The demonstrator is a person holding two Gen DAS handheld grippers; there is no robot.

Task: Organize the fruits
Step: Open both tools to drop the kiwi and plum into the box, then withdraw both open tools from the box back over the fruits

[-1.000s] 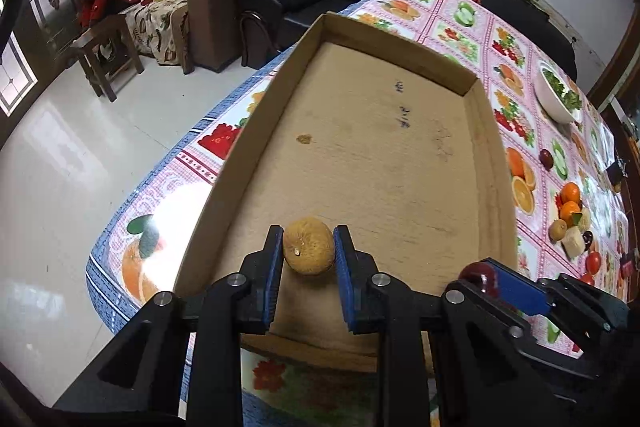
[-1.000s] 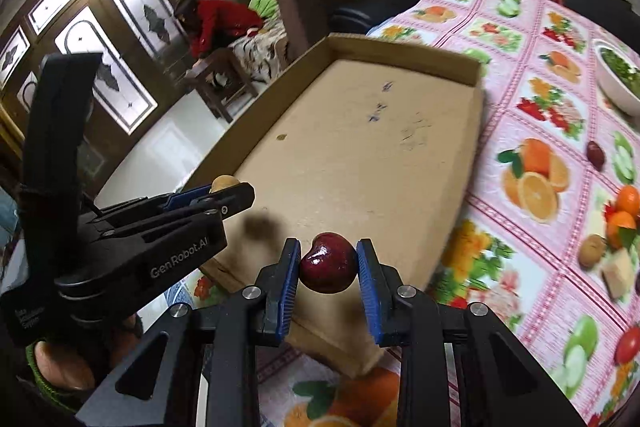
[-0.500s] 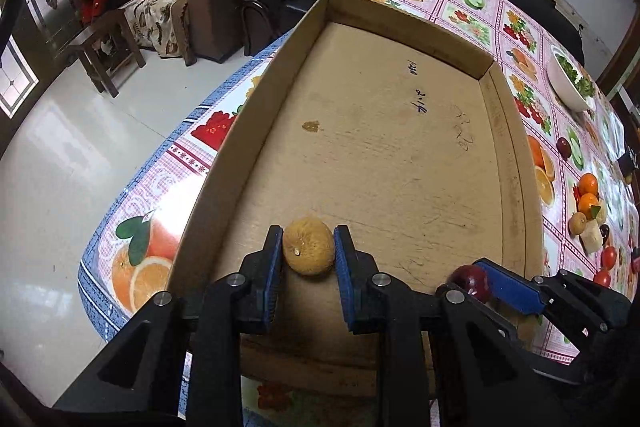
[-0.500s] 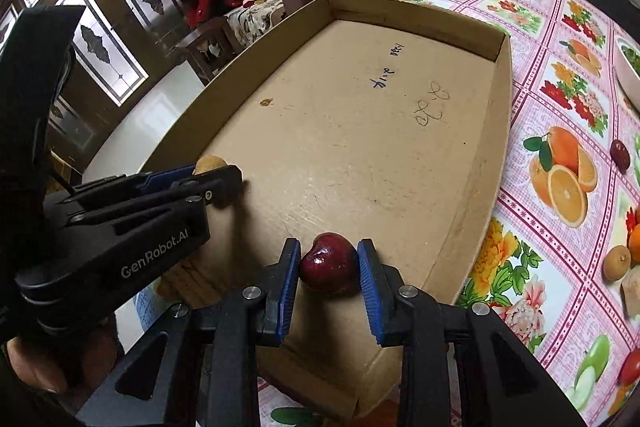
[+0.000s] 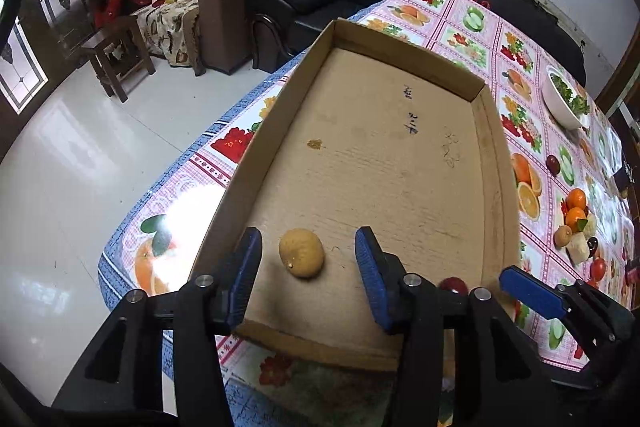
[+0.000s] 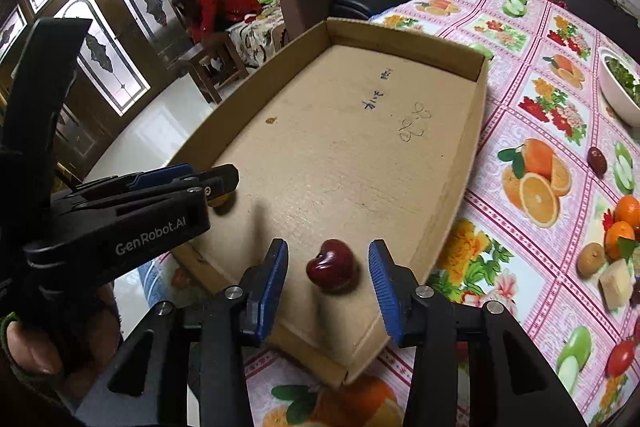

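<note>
Cardboard forms the shallow tray [image 5: 496, 163] on the surface [image 6: 560, 115] with its fruit-print cloth, and both fruits lie on the tray's floor near its close end. The left gripper [image 5: 308, 259] has just been opening its jaws: the tan, rough-skinned fruit [image 5: 301, 253] sits between the blue pads, clear of both and nearer the left one. The right gripper [image 6: 328, 279] has also just been opening; its jaws stand apart around the dark red fruit [image 6: 332, 266], touching neither side (a gap shows on each). More fruit [image 6: 620, 227] lies loose on the cloth, well apart from the tray, to its right.
</note>
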